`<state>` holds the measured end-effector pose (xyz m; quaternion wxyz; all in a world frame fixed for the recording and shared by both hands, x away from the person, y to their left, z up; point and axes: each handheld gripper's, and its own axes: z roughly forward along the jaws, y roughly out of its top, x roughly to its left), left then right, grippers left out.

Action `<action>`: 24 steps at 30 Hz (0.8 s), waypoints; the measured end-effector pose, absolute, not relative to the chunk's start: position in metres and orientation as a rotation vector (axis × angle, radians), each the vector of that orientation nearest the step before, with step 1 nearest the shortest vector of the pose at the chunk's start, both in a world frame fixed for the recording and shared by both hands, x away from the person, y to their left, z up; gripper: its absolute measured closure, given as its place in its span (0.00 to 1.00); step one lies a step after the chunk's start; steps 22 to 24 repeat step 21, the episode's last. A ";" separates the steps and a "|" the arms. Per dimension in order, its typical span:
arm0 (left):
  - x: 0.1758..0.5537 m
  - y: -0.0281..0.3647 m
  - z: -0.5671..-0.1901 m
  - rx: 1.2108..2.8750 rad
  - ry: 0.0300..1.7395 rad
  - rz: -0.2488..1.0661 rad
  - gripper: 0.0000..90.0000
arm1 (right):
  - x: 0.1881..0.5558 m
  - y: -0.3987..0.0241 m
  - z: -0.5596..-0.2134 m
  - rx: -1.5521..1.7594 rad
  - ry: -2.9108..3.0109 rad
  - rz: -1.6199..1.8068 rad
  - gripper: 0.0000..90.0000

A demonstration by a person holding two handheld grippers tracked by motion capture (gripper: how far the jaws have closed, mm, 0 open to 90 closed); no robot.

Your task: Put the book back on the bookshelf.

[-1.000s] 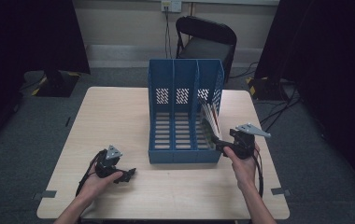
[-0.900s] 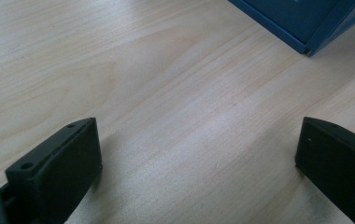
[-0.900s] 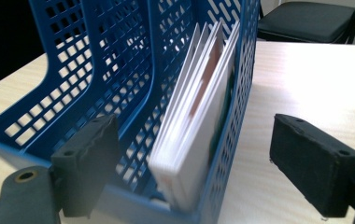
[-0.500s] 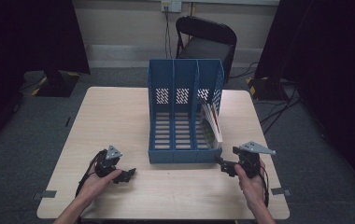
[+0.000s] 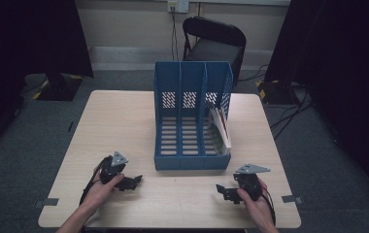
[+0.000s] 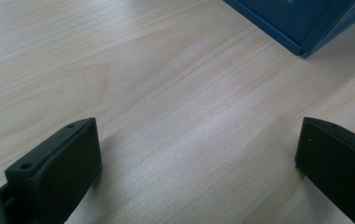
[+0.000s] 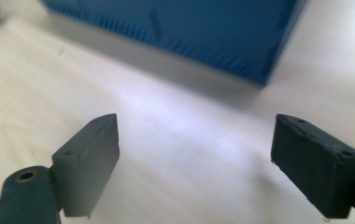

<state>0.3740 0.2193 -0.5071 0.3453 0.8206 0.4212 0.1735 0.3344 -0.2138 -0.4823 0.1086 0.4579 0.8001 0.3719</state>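
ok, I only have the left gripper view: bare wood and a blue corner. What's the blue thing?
Observer: A three-slot blue file rack, upright mid-table.
Operator: Anything in it?
Observer: Booklets lean in its right-hand slot; the other two slots look empty.
Operator: Right gripper?
Observer: The right gripper is open and holds nothing, low over the table in front of the rack's right corner.
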 end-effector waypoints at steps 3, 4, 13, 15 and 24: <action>0.374 0.218 -0.507 2.134 1.089 0.451 0.00 | 0.332 -0.203 -0.486 1.293 2.377 1.063 0.17; 0.374 0.217 -0.507 2.134 1.089 0.451 0.00 | 0.332 -0.201 -0.488 1.277 2.384 1.039 0.17; 0.374 0.215 -0.507 2.133 1.093 0.452 0.00 | 0.330 -0.186 -0.502 1.208 2.319 0.956 0.14; 0.374 0.215 -0.507 2.133 1.094 0.453 0.00 | 0.330 -0.185 -0.504 1.205 2.303 0.970 0.13; 0.374 0.215 -0.507 2.132 1.094 0.453 0.00 | 0.330 -0.185 -0.506 1.191 2.290 0.989 0.12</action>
